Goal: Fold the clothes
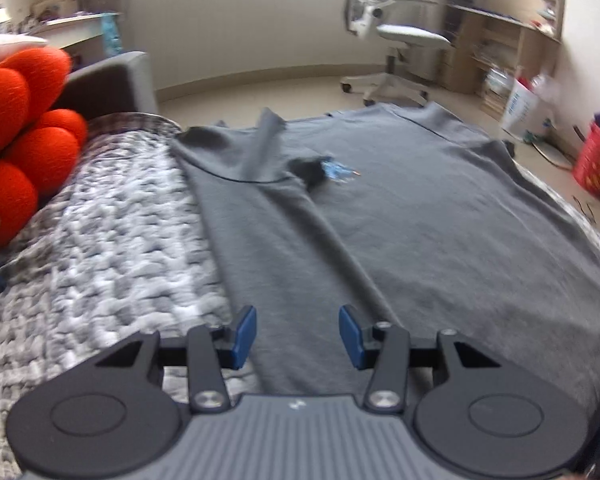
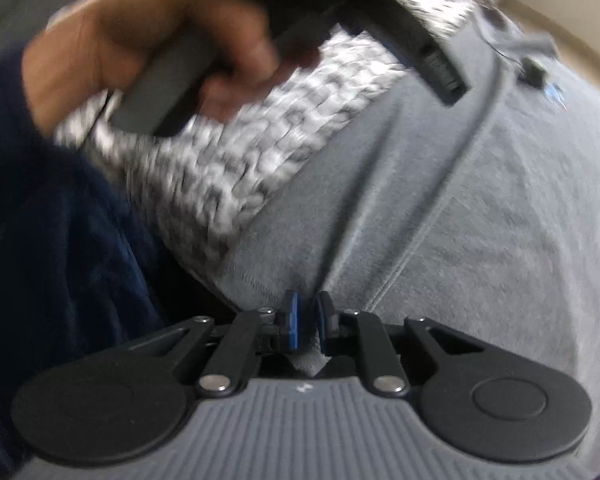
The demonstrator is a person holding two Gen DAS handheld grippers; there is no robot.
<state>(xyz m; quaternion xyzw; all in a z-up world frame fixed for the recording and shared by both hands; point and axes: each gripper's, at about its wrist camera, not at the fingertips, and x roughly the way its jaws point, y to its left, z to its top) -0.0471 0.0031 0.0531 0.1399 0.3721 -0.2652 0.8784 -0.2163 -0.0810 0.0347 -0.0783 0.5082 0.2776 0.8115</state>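
Observation:
A grey t-shirt (image 1: 420, 216) lies spread on a grey-white knitted blanket (image 1: 112, 248), its collar and a small blue print at the far end. My left gripper (image 1: 298, 334) hovers over the shirt's near left part, jaws open with nothing between the blue pads. In the right wrist view the same t-shirt (image 2: 480, 220) fills the frame. My right gripper (image 2: 308, 322) is shut on a pinched fold at the shirt's near hem, cloth showing between the pads. A hand (image 2: 140, 52) holding the left gripper's handle is blurred at the upper left.
Orange round cushions (image 1: 16, 128) sit at the blanket's left. Beyond the bed stand a white office chair (image 1: 396, 44), wooden shelves (image 1: 508, 40), a white bag and a red basket (image 1: 596, 160) on the floor. A dark blue sleeve (image 2: 40, 260) fills the left.

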